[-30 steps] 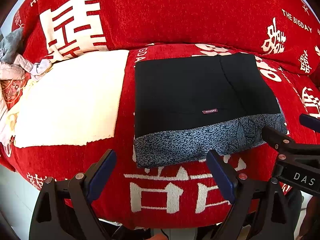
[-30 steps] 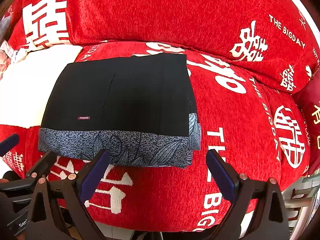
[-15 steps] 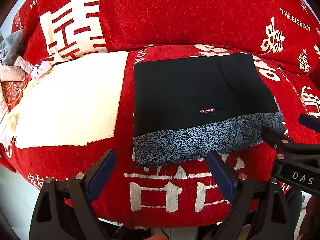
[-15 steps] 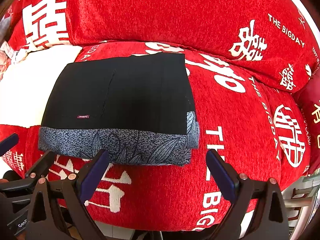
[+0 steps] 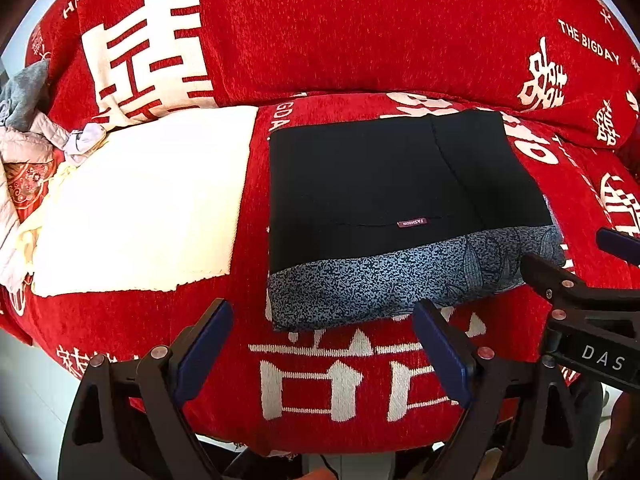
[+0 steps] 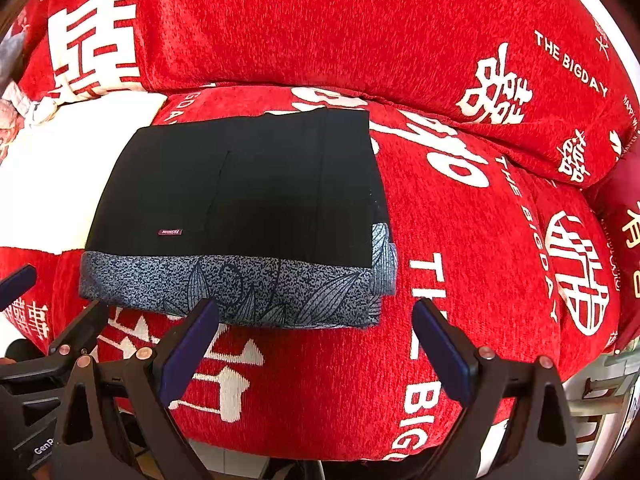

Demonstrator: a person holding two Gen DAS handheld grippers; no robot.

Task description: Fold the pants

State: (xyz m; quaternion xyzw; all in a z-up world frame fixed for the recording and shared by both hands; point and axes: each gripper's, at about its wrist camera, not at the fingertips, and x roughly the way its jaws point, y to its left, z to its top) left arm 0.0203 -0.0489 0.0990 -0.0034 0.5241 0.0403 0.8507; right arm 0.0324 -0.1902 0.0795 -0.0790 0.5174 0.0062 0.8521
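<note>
- Sofa (image 5: 360, 40), red cover with white characters: largest thing in view and the landmark for all below. Seat cushion bulges and slopes down toward its front edge.
- Pants (image 5: 384, 184): black, folded into a compact rectangle on the sofa seat, roughly mid-seat, back edge near the backrest crease. Blue-grey patterned band (image 6: 240, 292) runs along the side nearest the sofa's front edge. Small label (image 5: 411, 223) on the black face. Judgement: folding looks finished or nearly so.
- Cream cloth (image 5: 148, 200): flat on the sofa seat, toward its left end, just beside the pants with a strip of red cover between.
- Pile of clothes (image 5: 28, 128): at the sofa's far left end, beyond the cream cloth.
- Left gripper (image 5: 320, 344): jaws released, wide apart, nothing between them; hovers over the seat's front edge, short of the patterned band.
- Right gripper (image 6: 316, 340): jaws likewise spread and empty, at the same front edge, toward the band's right corner.
- Risks (judgement): a jaw catching the band's corner on any further move could drag the top layer and undo the fold; the sloped, rounded cushion could let the stack slide toward the front edge if nudged.
</note>
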